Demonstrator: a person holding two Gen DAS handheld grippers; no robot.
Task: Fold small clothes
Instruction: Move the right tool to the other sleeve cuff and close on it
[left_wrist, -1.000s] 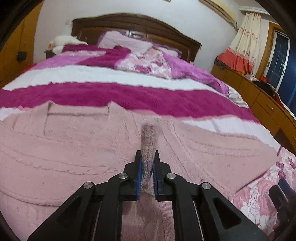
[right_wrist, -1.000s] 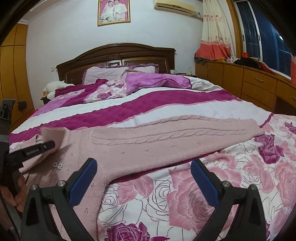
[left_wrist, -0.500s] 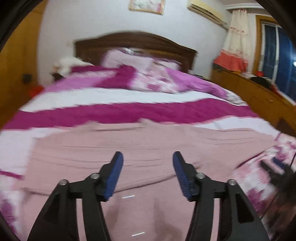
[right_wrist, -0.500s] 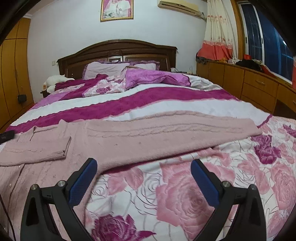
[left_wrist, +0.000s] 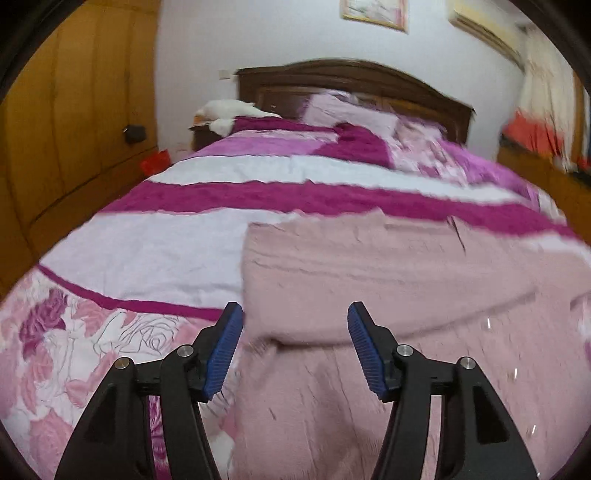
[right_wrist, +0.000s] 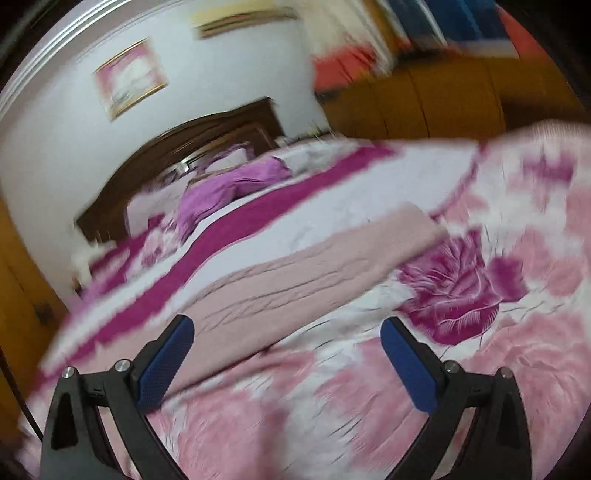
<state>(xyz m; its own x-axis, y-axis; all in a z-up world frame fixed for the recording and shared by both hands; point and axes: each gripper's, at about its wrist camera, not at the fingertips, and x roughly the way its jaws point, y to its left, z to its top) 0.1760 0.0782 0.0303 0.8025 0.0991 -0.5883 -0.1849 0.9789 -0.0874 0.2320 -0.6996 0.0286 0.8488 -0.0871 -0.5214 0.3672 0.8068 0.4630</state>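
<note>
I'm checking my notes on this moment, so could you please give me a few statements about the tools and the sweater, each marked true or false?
1. The left tool is open. True.
2. The right tool grips a sleeve. False: it is open and holds nothing.
3. The sweater is pink. True.
4. The sweater lies on the floor. False: it lies on the bed.
5. The right sleeve is stretched out flat. True.

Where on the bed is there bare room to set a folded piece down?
Left of the pink sweater, the white band of the bedspread lies bare up to the magenta stripe. Right of the outstretched sleeve, the rose-print cover is bare too. The pillows crowd the headboard end.
</note>
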